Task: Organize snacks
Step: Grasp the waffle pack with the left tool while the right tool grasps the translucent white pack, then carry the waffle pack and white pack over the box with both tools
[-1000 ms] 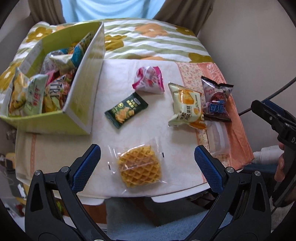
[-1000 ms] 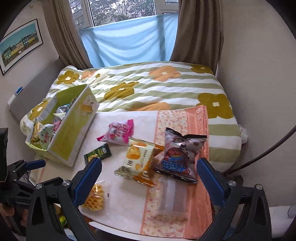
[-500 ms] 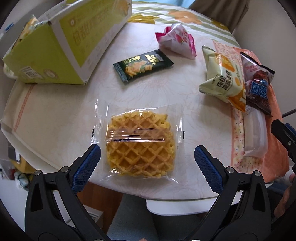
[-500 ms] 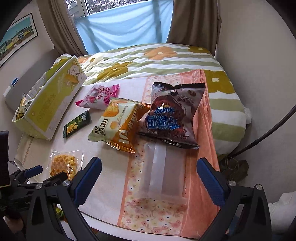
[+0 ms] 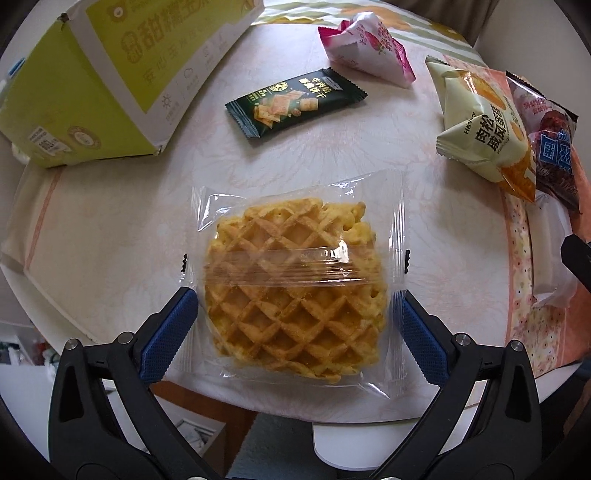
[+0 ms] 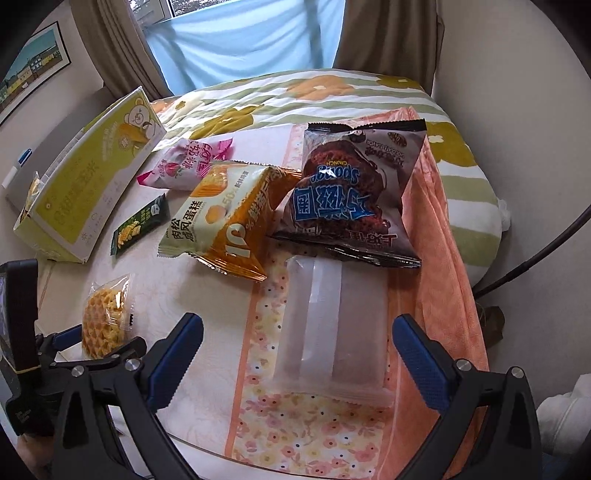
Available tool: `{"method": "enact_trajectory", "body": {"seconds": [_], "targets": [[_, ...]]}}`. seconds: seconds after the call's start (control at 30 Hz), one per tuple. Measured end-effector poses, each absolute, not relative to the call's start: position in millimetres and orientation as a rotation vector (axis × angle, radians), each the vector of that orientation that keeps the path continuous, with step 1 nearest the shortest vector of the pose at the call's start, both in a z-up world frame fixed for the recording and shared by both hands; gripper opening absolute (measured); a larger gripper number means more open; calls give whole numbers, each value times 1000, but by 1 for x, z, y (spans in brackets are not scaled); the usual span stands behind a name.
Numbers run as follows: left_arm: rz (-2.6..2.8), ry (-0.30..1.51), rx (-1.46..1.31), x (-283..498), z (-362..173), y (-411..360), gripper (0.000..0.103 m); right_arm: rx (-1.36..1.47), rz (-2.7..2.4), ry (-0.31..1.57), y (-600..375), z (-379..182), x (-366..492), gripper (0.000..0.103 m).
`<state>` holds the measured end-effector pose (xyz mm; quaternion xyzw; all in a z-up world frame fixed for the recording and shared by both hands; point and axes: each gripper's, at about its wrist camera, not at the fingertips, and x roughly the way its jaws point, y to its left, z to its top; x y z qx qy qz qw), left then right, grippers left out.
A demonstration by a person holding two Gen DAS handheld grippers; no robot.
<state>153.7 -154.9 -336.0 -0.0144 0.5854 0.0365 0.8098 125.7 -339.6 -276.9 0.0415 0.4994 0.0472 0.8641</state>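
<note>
Left tool (image 5: 295, 317) of mine is spread wide, its blue pads on either side of the clear-wrapped waffle (image 5: 295, 284) at the near edge of the bench (image 5: 110, 240), not yet pressing on it. My right tool (image 6: 297, 349) is just as wide open and holds nothing, with the frosted plain packet (image 6: 332, 325) lying between its fingers on the orange floral cloth (image 6: 436, 258).

A pale, faintly patterned cover lies over the round bench. Behind it is a bed (image 6: 332, 88) with a green-striped quilt with yellow flowers, then brown curtains (image 6: 384, 33) and a window hung with blue fabric. A framed picture (image 6: 33, 62) hangs on the left wall.

Reading what I can: the dark bag (image 6: 354, 195) says "CRUNCH" and "Sponge", seen upside down. The cream and orange bag (image 6: 221, 218) carries Chinese writing and "50%". A small dark green packet (image 5: 295, 101) shows crackers. The pink packet (image 5: 369, 44) has Chinese writing. The lime green box (image 5: 110, 70), standing at the far left of the bench, has a bear drawn on it.
</note>
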Motion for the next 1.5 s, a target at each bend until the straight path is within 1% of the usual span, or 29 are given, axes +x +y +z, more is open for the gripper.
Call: {"method": "enact_trajectory", "body": {"seconds": [0.1, 0.2, 0.27, 0.33, 0.47, 0.67, 0.83, 0.97, 1.03, 1.07, 1.23, 1.5], "targets": [[60, 1256, -21, 156, -336, -154, 102, 90, 85, 1054, -340, -280, 128, 102], [49, 1247, -21, 160, -334, -152, 93, 84, 64, 1059, -341, -283, 130, 102], [40, 1238, -13, 162, -330, -148, 82, 75, 48, 1059, -341, -285, 132, 102], [24, 1233, 4, 165, -329, -149, 78, 68, 29, 1059, -341, -287, 133, 102], [2, 1228, 25, 170, -326, -151, 74, 36, -30, 1072, -337, -292, 140, 102], [-26, 1227, 52, 176, -322, -153, 71, -48, -85, 1121, -332, -303, 147, 97], [-39, 1227, 55, 174, -320, -153, 70, -108, -96, 1153, -329, -309, 144, 82], [-37, 1222, 42, 166, -314, -146, 70, -100, -91, 1165, -333, -308, 144, 73], [-37, 1214, 42, 164, -311, -144, 70, -98, -81, 1164, -333, -307, 143, 63], [-37, 1212, 42, 164, -310, -145, 70, -105, -81, 1161, -333, -307, 142, 61], [-30, 1186, 32, 156, -297, -140, 70, -103, -67, 1152, -334, -300, 135, 58], [-25, 1110, 14, 139, -257, -137, 70, -67, -3, 1096, -329, -266, 113, 58]]}}
